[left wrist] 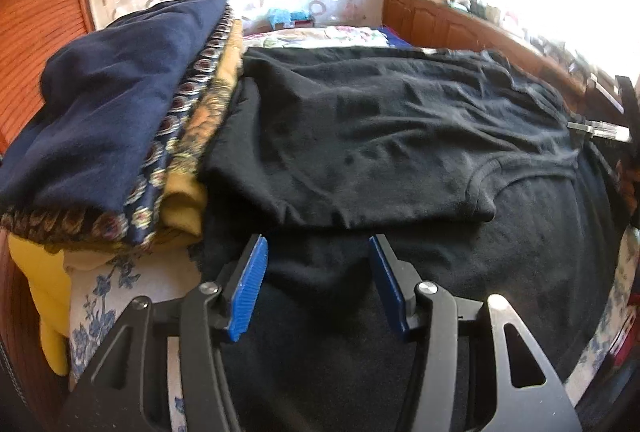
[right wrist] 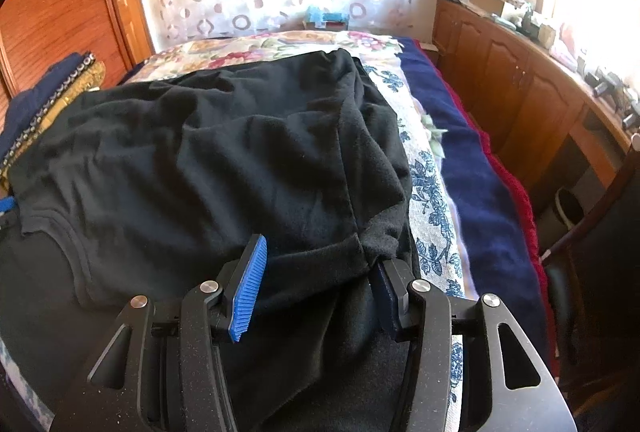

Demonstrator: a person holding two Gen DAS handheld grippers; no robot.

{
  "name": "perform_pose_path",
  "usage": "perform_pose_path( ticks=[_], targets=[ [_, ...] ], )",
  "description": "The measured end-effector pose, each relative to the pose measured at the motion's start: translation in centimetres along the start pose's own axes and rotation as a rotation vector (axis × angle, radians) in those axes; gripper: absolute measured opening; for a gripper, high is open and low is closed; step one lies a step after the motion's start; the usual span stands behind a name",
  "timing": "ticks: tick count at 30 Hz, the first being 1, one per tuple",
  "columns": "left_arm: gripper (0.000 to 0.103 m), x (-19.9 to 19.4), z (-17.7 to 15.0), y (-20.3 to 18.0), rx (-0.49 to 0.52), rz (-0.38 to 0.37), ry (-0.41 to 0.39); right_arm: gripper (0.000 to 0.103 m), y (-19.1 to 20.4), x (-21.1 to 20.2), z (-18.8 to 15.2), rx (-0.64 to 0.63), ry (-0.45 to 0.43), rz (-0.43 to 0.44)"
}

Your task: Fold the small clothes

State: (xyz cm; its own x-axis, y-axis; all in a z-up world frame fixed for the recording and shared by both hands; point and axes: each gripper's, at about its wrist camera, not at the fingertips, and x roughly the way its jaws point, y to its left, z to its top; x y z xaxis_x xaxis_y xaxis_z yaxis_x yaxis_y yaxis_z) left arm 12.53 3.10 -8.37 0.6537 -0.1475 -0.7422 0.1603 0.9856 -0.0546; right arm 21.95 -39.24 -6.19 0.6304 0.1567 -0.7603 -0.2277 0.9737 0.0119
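A black T-shirt lies spread on the bed, its far half folded over toward me so the collar shows near the fold's edge. It also fills the right wrist view. My left gripper is open and empty just above the shirt's near layer, short of the folded edge. My right gripper is open, its jaws either side of a bunched sleeve seam at the shirt's right edge, not closed on it.
A stack of folded clothes, navy on top with patterned and yellow pieces below, sits left of the shirt. The bed has a floral cover and a navy blanket. Wooden cabinets stand along the right; a wooden wardrobe stands at left.
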Motion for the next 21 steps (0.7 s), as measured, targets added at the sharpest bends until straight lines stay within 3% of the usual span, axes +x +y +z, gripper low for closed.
perform_pose_path(
  ticks=[3, 8, 11, 21],
  targets=[
    [0.044, -1.1, 0.0, 1.6, -0.081, -0.014, -0.041, 0.051, 0.0, 0.0, 0.0, -0.001, 0.001, -0.001],
    [0.034, -0.8, 1.0, 3.5, -0.156, -0.048, -0.030, 0.051, 0.0, 0.1, 0.0, 0.001, 0.001, 0.001],
    [0.032, -0.2, 1.4, 3.7, -0.180, -0.065, -0.021, 0.051, 0.1, 0.1, 0.0, 0.001, 0.000, 0.001],
    [0.031, 2.2, 2.9, 3.5, -0.183, -0.024, 0.021, 0.051, 0.1, 0.1, 0.0, -0.001, 0.000, -0.001]
  ],
)
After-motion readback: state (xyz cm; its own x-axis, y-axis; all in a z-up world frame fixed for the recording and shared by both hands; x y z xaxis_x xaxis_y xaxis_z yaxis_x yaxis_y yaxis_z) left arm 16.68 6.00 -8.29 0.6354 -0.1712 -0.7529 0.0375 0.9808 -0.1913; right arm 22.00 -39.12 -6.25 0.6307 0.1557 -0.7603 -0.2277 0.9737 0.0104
